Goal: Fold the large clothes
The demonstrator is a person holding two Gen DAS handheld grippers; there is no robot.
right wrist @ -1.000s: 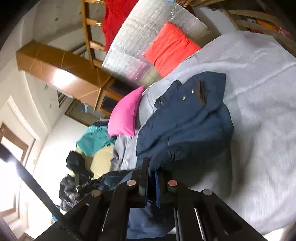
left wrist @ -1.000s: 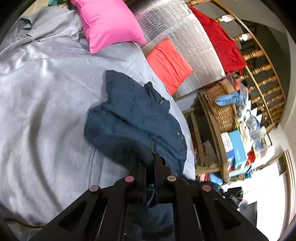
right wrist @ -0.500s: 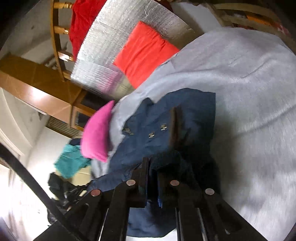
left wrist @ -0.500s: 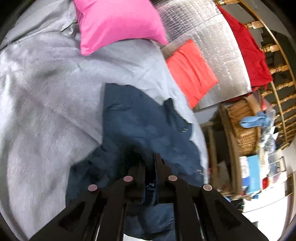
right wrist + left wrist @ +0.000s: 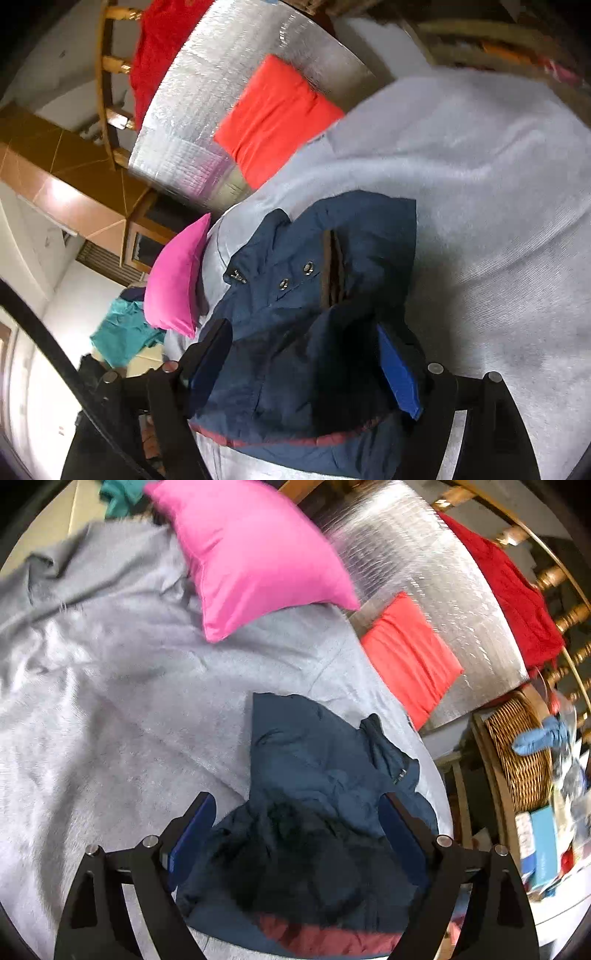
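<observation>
Navy jacket [image 5: 314, 775]: crumpled heap on the grey bedspread [image 5: 110, 720], occupying the lower centre of both wrist views; snap buttons and a brown-edged placket face up in the right wrist view [image 5: 295, 295], a maroon lining edge shows along its near hem at the bottom of both frames

Left tongs [image 5: 297, 805]: jaws spread wide, having just been opening; blue pads stand apart on either side of the jacket's bunched near end, with the fabric lying loose between them and neither pad pressing on it

Right tongs [image 5: 301, 330]: jaws likewise wide, having just been opening; dark folds of the jacket lie between the pads, not gripped

Pink pillow [image 5: 251, 550]: upper centre of the left view, resting on the bedspread beyond the jacket; at left centre in the right view [image 5: 173, 280]

Orange-red cushion [image 5: 410, 657]: right of centre in the left view, leaning on a silver quilted panel [image 5: 424, 561] at the bed's far edge

Red cloth [image 5: 517, 590]: draped over wooden railing, upper right of the left view

Wicker basket [image 5: 524, 753]: right edge of the left view, with a blue cloth item [image 5: 543, 734] lying across it

Teal garment [image 5: 122, 332]: left side of the right view, beyond the pink pillow
</observation>
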